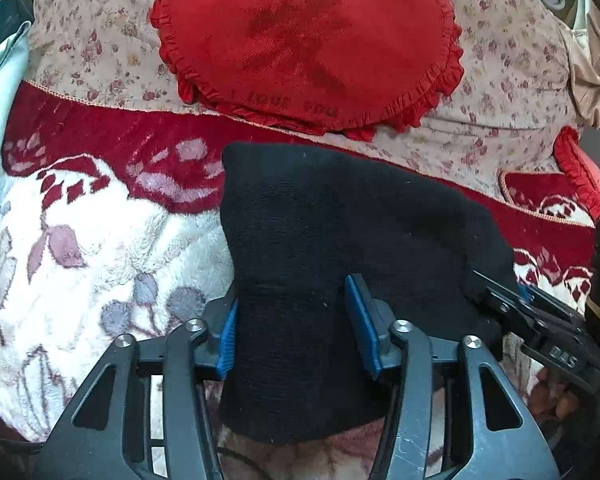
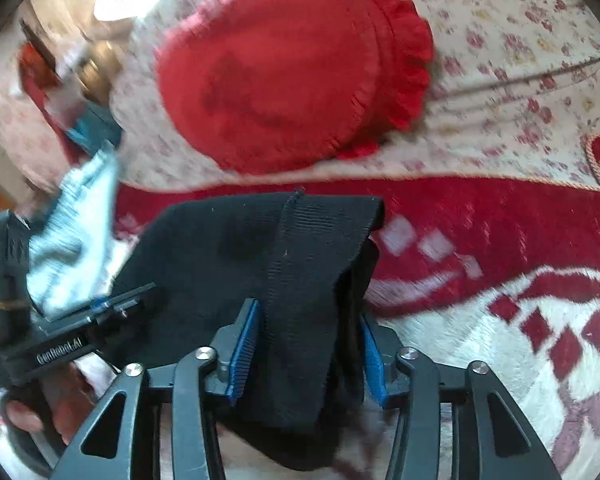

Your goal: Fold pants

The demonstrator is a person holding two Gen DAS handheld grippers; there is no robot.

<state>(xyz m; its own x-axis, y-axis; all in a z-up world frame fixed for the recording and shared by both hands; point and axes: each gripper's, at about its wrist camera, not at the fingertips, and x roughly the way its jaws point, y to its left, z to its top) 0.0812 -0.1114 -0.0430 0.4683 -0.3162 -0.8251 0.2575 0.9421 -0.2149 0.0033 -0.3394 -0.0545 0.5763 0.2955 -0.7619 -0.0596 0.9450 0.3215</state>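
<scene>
- Below the red cushion (image 1: 306, 40), your left gripper (image 1: 296, 332) and right gripper (image 2: 308, 354) each pinch the black pants (image 1: 340, 240).
- Uneven pulling could skew the fold.

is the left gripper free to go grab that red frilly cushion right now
Probably not as things stand: the left gripper has the black pants bunched between its fingers, and the right gripper grips them too. The red cushion lies unobstructed beyond, on the floral bedding.
</scene>
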